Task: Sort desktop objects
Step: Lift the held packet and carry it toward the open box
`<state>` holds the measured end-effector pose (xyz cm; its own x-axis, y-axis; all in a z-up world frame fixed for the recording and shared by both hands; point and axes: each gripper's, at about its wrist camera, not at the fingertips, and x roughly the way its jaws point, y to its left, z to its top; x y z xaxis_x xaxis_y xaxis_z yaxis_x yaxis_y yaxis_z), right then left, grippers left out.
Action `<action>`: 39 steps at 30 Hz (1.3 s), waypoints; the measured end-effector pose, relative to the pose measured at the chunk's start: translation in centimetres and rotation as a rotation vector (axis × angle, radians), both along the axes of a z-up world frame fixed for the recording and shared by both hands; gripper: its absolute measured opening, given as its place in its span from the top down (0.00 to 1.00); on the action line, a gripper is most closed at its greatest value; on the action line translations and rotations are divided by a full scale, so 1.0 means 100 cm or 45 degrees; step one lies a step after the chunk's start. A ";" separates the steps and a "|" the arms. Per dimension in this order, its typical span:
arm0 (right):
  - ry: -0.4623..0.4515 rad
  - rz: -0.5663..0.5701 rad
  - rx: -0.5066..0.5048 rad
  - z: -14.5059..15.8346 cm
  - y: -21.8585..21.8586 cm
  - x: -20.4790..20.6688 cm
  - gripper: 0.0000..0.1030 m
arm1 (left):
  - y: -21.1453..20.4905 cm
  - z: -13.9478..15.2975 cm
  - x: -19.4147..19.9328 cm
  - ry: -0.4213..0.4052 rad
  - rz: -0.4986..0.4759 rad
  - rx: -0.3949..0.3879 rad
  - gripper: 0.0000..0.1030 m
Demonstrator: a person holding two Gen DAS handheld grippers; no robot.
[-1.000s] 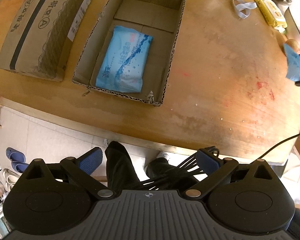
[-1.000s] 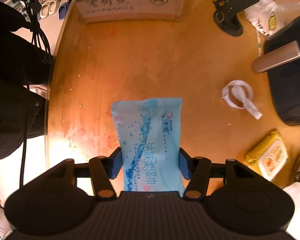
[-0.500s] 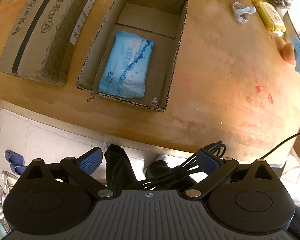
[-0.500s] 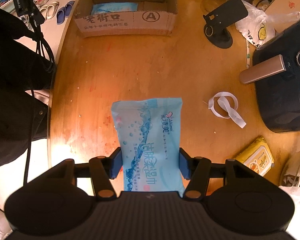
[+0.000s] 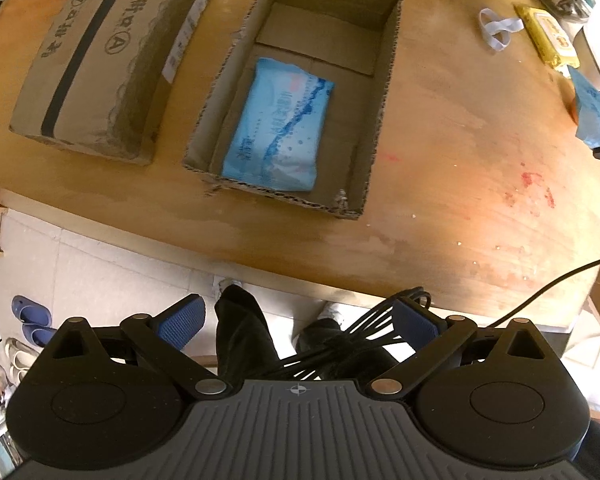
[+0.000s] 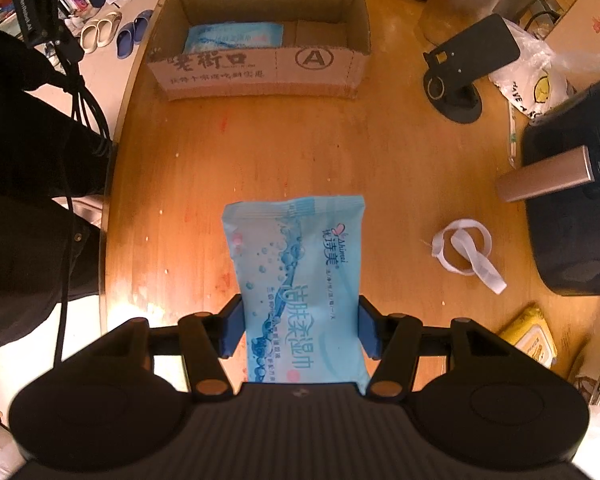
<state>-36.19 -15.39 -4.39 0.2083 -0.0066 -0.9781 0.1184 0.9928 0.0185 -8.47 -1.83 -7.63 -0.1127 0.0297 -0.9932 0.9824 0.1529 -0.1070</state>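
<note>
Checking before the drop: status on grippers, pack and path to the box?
Right gripper shut on blue wipes pack, above the table. Left gripper open, empty. Open box ahead holds one pack. Nothing in the way.

My left view cuts off the held blue wipes pack (image 5: 596, 128) at its right edge; the open box (image 6: 260, 64) hides most of the pack inside (image 6: 232, 36); the yellow pack's (image 6: 534, 338) print is unreadable

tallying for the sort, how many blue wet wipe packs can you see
2. One blue pack lies flat in the open cardboard box. The other pack is clamped in the right gripper above the table. None elsewhere in view.
</note>
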 end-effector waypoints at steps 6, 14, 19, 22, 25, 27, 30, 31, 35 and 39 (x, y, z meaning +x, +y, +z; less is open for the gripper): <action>-0.004 0.004 -0.003 0.002 0.001 0.018 0.42 | 0.000 0.001 0.015 0.002 0.006 0.000 0.00; -0.013 0.006 0.005 0.004 0.004 0.042 0.42 | 0.002 0.002 0.034 0.008 0.006 0.000 0.00; -0.013 -0.001 0.002 0.005 0.006 0.055 0.42 | 0.003 0.004 0.047 0.003 -0.001 -0.007 0.00; -0.012 -0.012 -0.001 0.004 0.007 0.063 0.42 | 0.004 0.006 0.056 -0.001 -0.005 -0.011 0.00; -0.011 -0.026 -0.004 0.004 0.006 0.069 0.42 | 0.006 0.007 0.064 -0.005 -0.008 -0.011 0.00; -0.011 -0.034 -0.006 0.004 0.006 0.074 0.42 | 0.006 0.007 0.069 -0.005 -0.012 -0.012 0.00; -0.010 -0.043 -0.009 0.005 0.006 0.081 0.42 | 0.007 0.006 0.076 -0.005 -0.017 -0.011 0.00; -0.009 -0.045 -0.009 0.005 0.006 0.083 0.42 | 0.007 0.006 0.078 -0.004 -0.019 -0.011 0.00; -0.001 -0.051 -0.012 0.005 0.005 0.092 0.42 | 0.007 0.006 0.085 0.002 -0.029 -0.011 0.00; 0.005 -0.058 -0.011 0.006 0.003 0.100 0.42 | 0.007 0.006 0.092 0.009 -0.035 -0.012 0.00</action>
<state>-26.19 -15.13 -3.82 0.2041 -0.0246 -0.9786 0.1639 0.9864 0.0094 0.78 -1.17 -6.99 -0.1189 0.0233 -0.9926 0.9855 0.1248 -0.1151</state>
